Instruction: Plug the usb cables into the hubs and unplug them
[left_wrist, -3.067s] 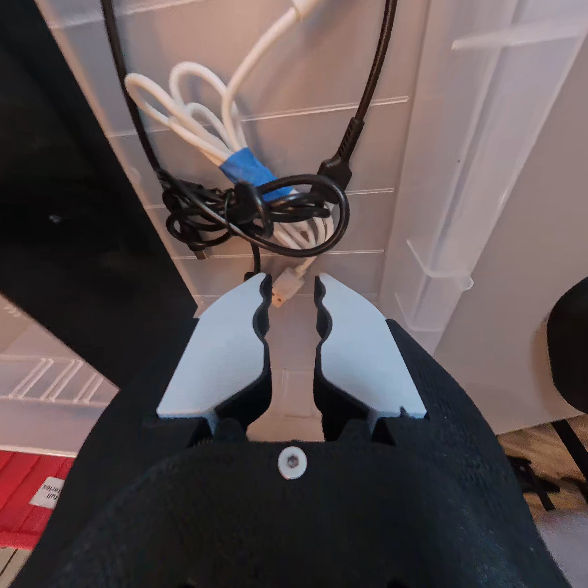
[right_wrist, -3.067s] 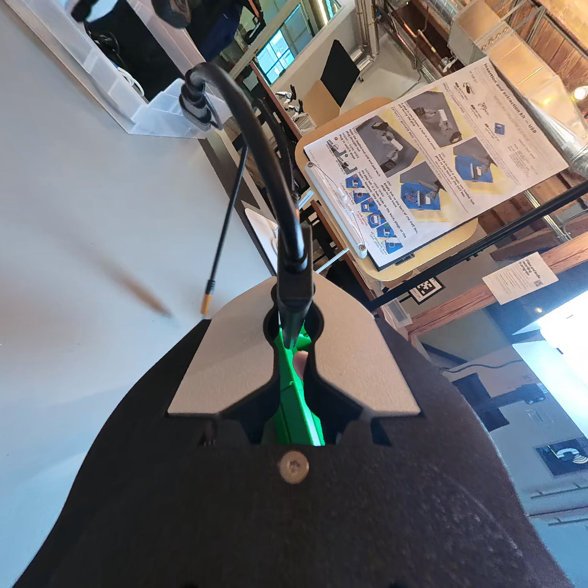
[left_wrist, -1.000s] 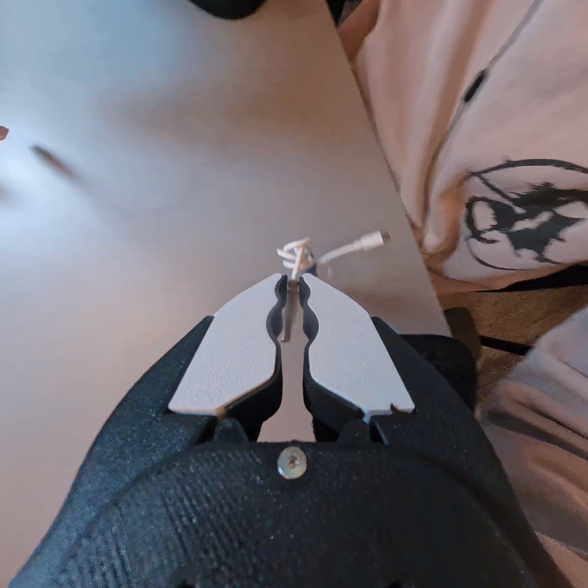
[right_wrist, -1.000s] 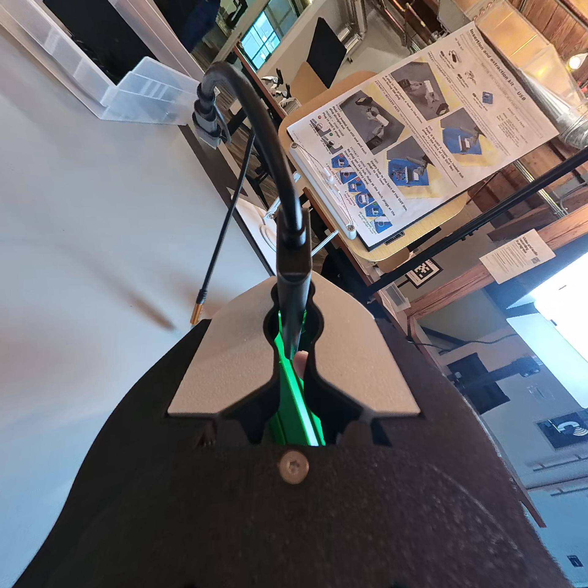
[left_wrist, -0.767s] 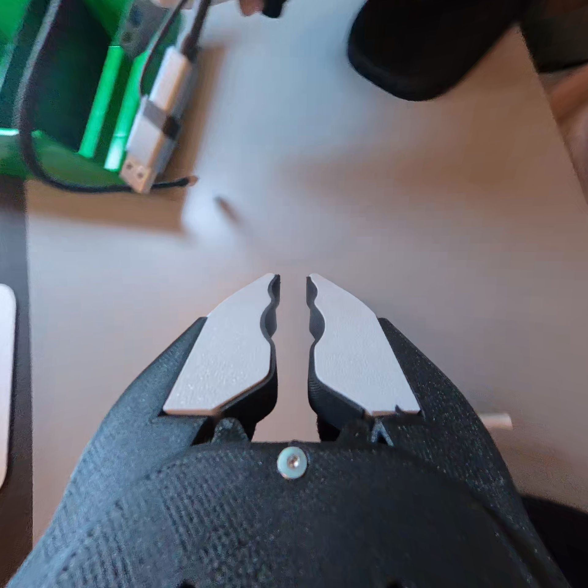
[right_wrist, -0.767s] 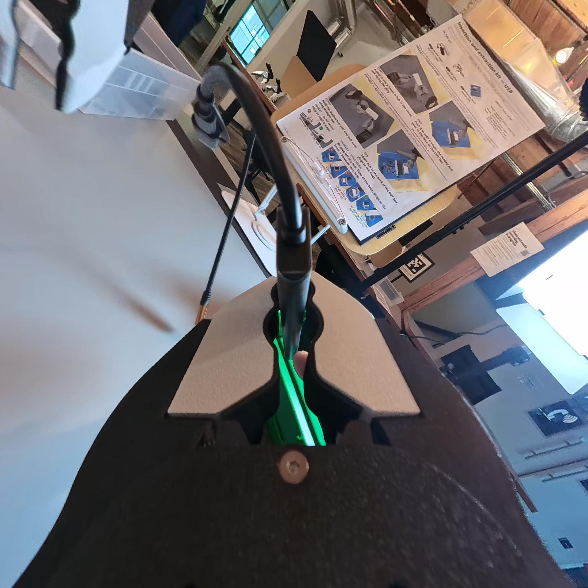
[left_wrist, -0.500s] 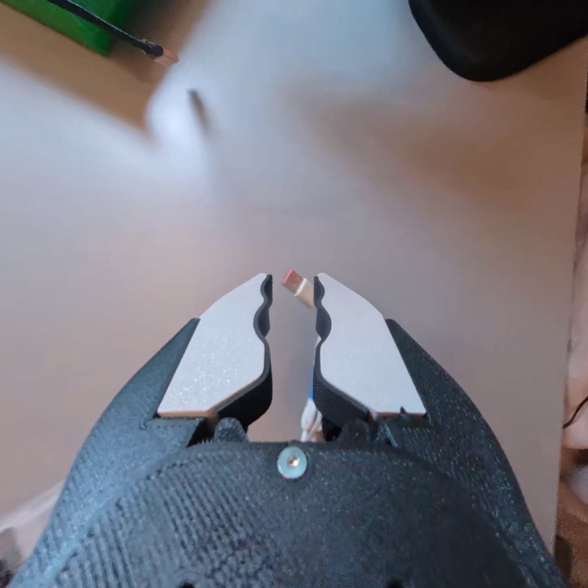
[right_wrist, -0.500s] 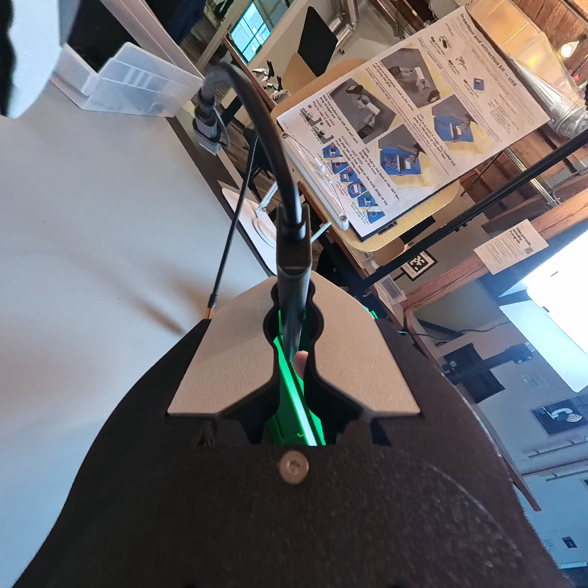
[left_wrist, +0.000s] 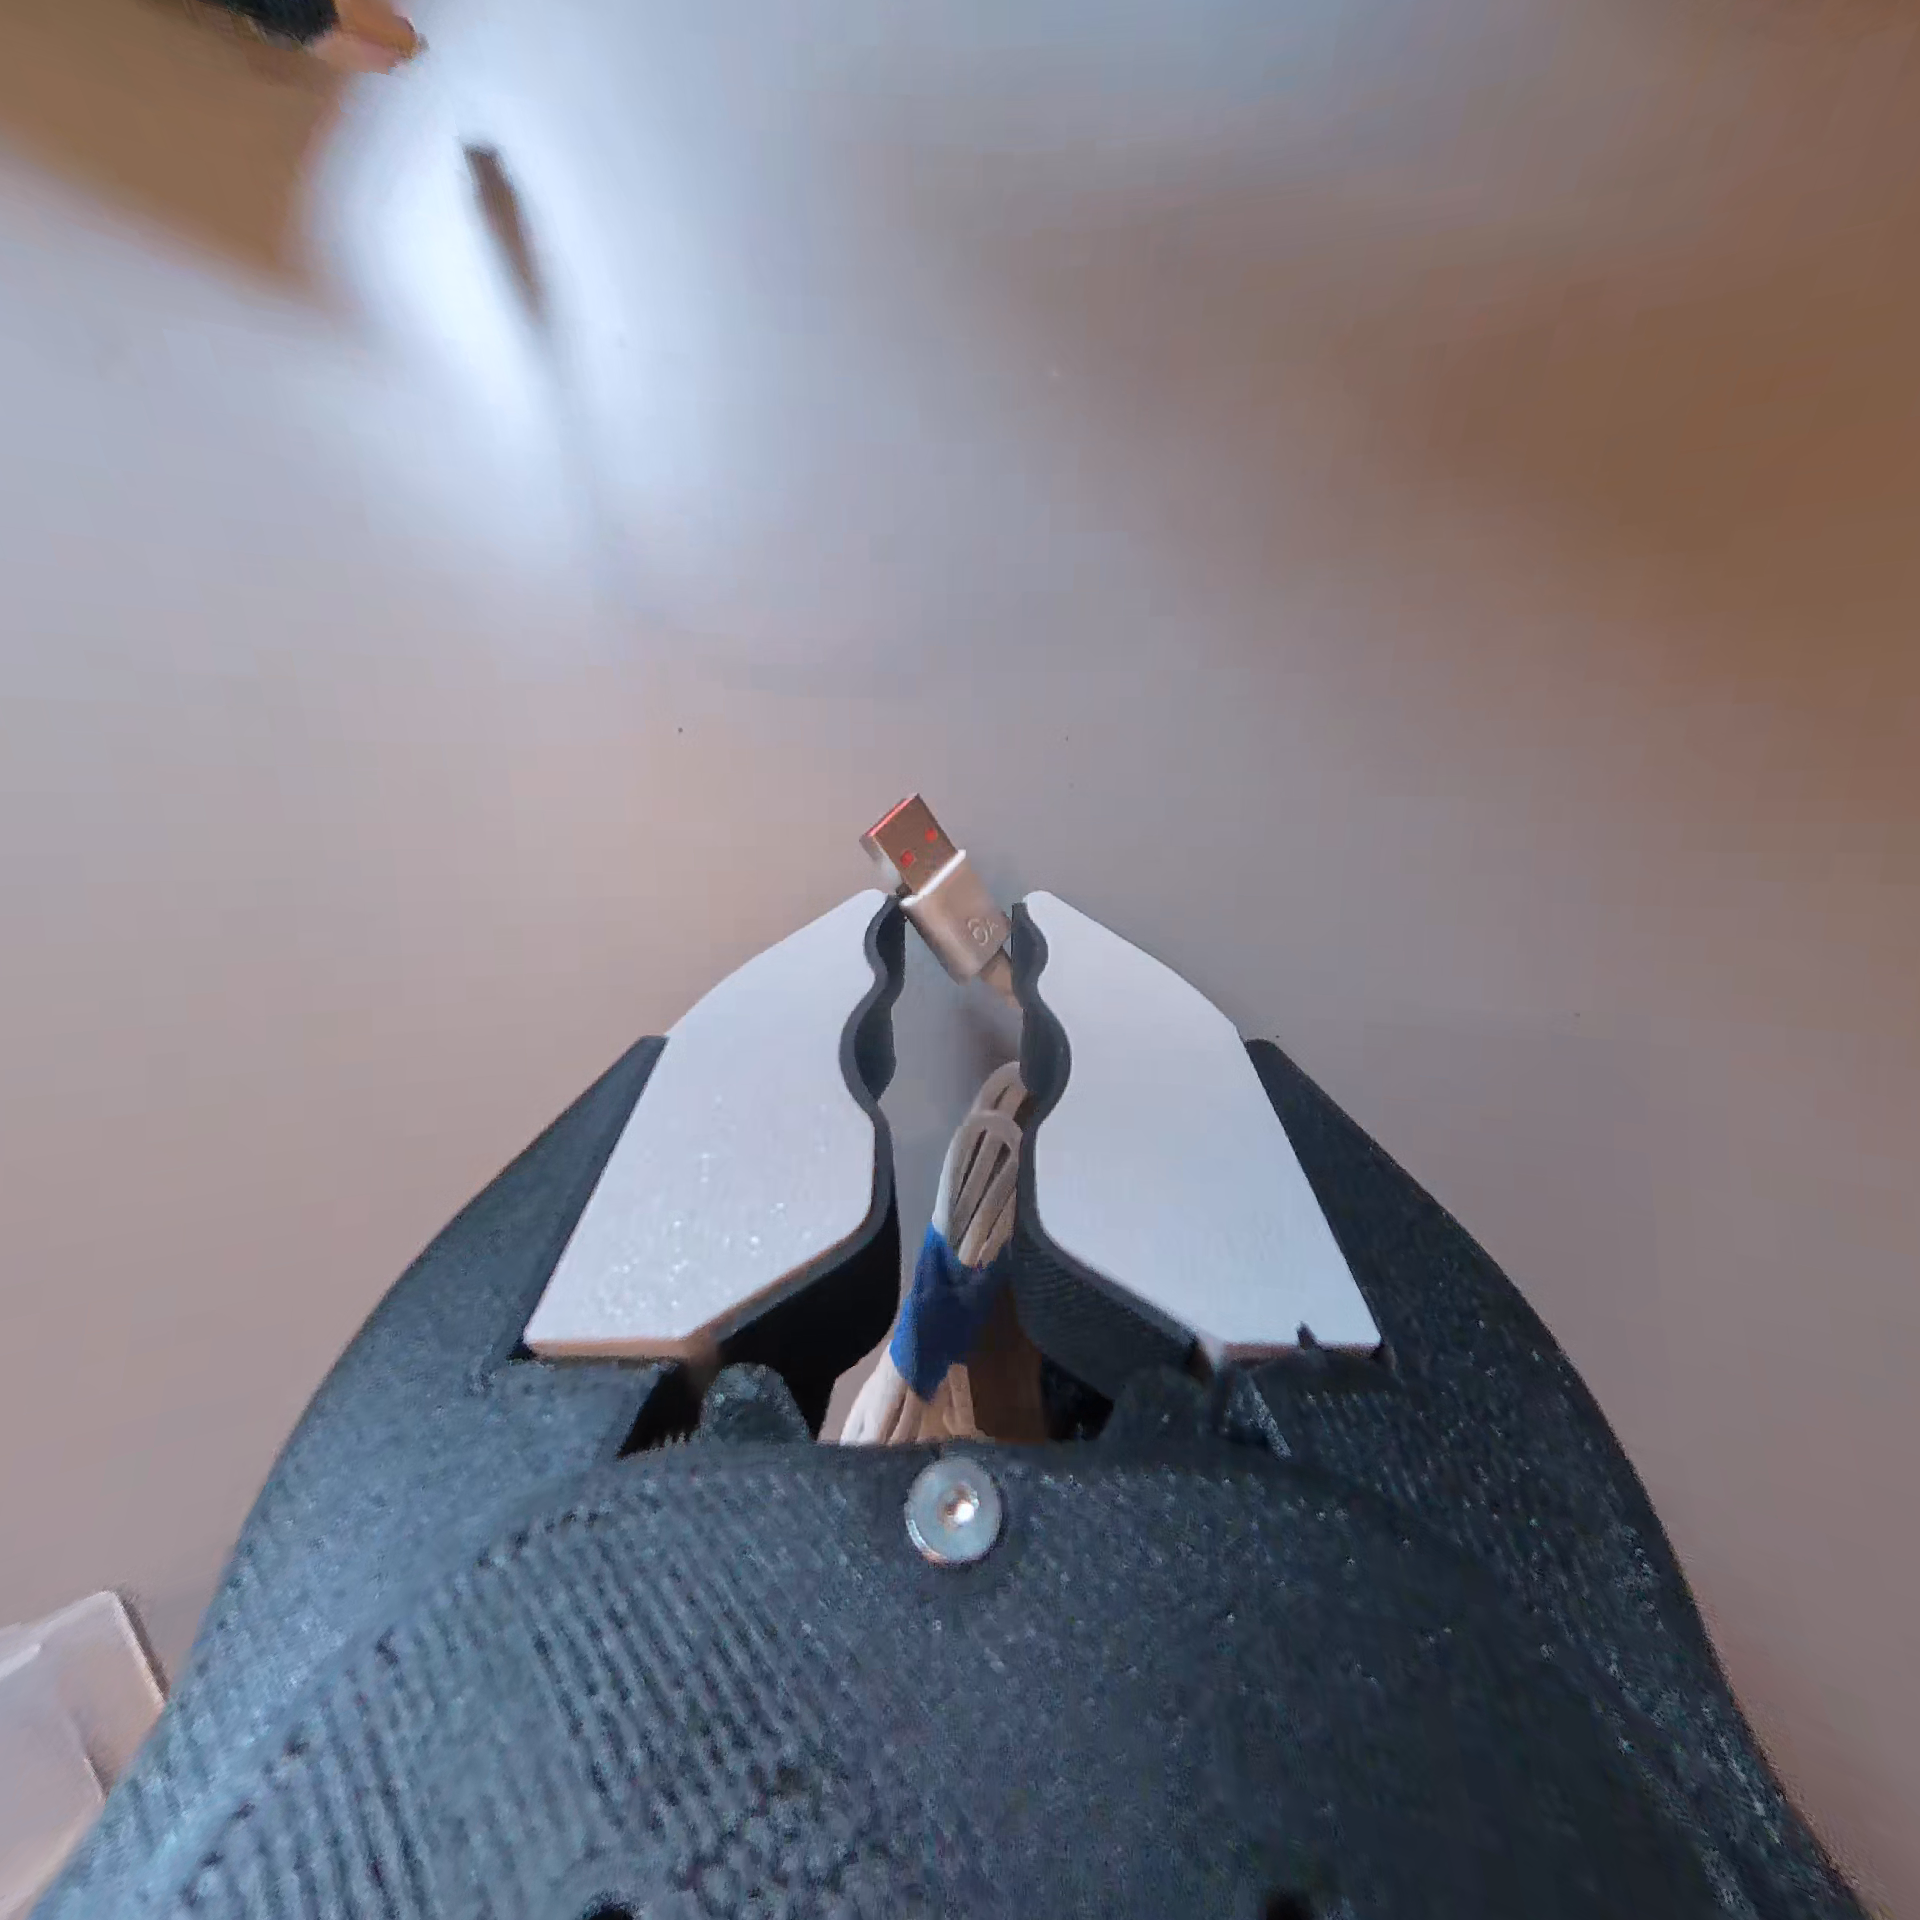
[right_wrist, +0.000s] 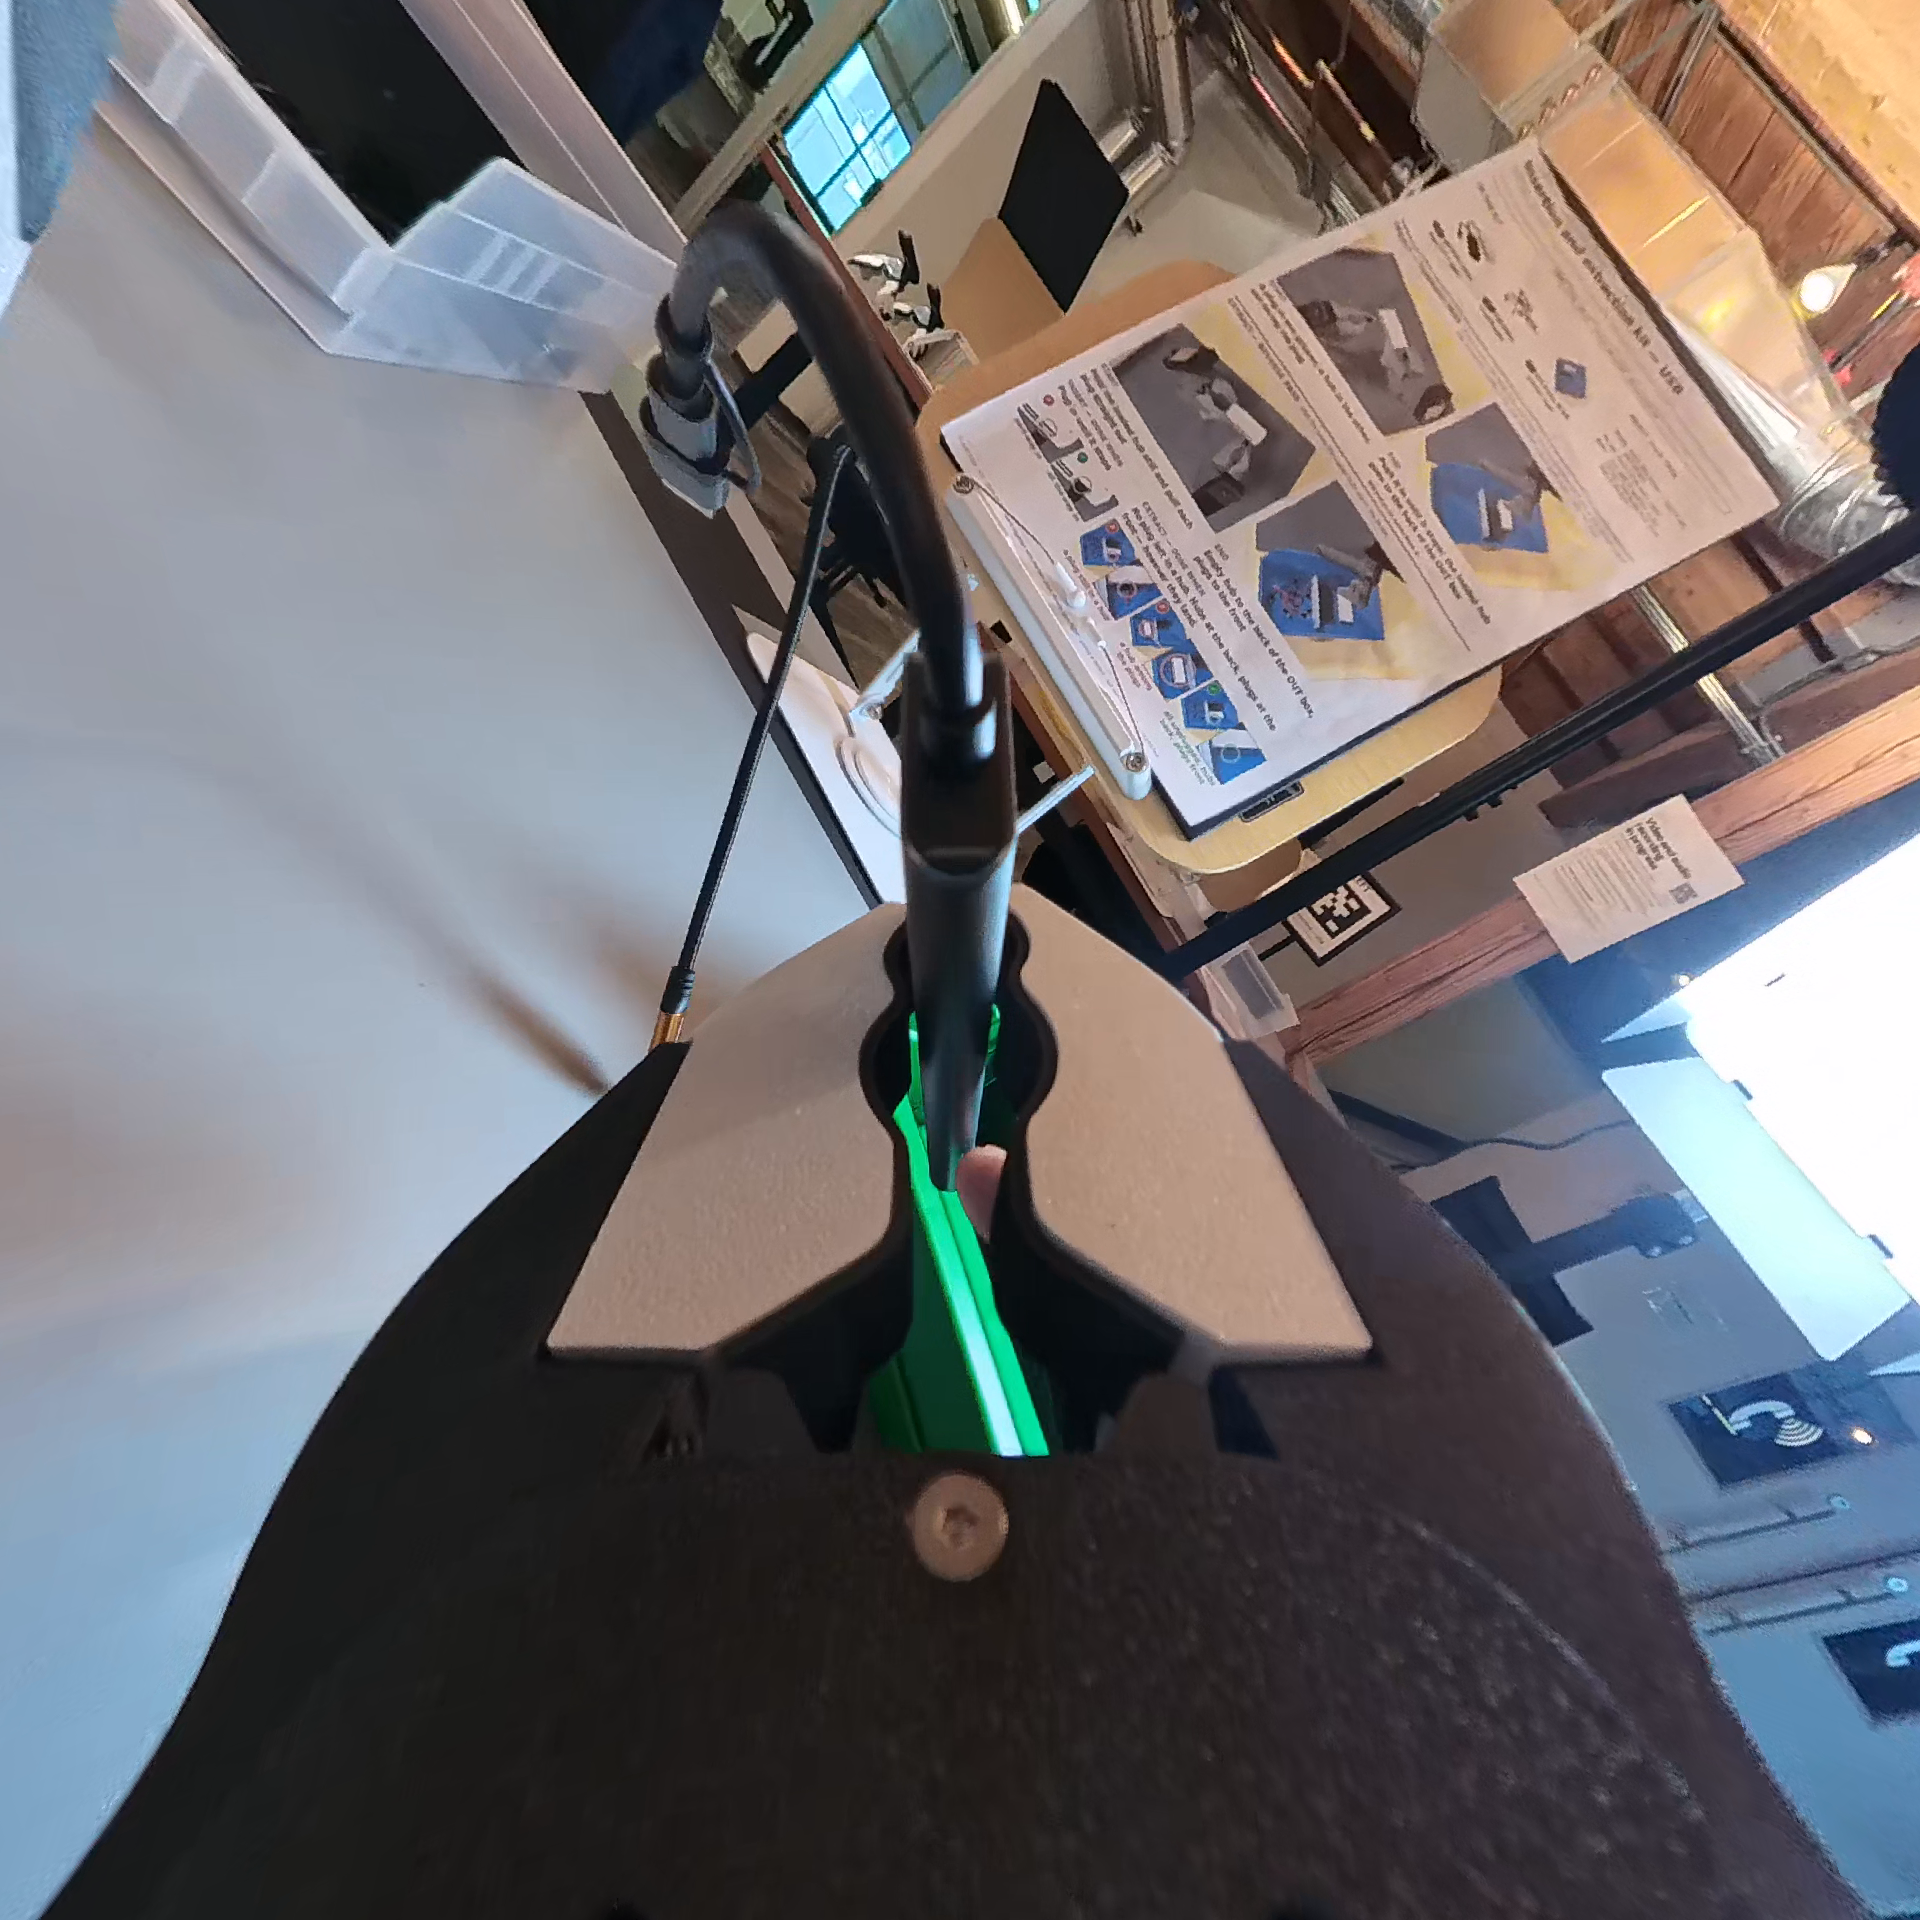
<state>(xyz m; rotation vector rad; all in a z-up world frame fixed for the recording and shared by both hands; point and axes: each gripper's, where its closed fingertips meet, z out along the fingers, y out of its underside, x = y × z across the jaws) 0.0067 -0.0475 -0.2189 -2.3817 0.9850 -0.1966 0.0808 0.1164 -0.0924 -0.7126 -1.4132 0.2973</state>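
In the left wrist view my left gripper (left_wrist: 954, 920) stands over the pale table, its fingertips closed against the metal USB plug (left_wrist: 935, 894) of a white cable. The plug points up and left. The coiled white cable (left_wrist: 982, 1174), bound with blue tape (left_wrist: 940, 1320), lies between the fingers. In the right wrist view my right gripper (right_wrist: 956, 956) is shut on a slim black hub (right_wrist: 951, 831) held on edge. Its thick black lead curves up to a grey plug (right_wrist: 686, 447). A green part (right_wrist: 956, 1351) shows between the fingers behind the hub.
A thin black cable (right_wrist: 748, 727) with a gold tip hangs to the table (right_wrist: 312, 727); the tip also shows blurred in the left wrist view (left_wrist: 374, 31). A clear plastic bin (right_wrist: 488, 270) stands at the far table edge. An instruction board (right_wrist: 1351, 468) stands beyond it.
My left gripper left the bin, swung over the table, opened, and has now closed its tips on the white cable's plug. My right gripper still holds the hub, barely moved.
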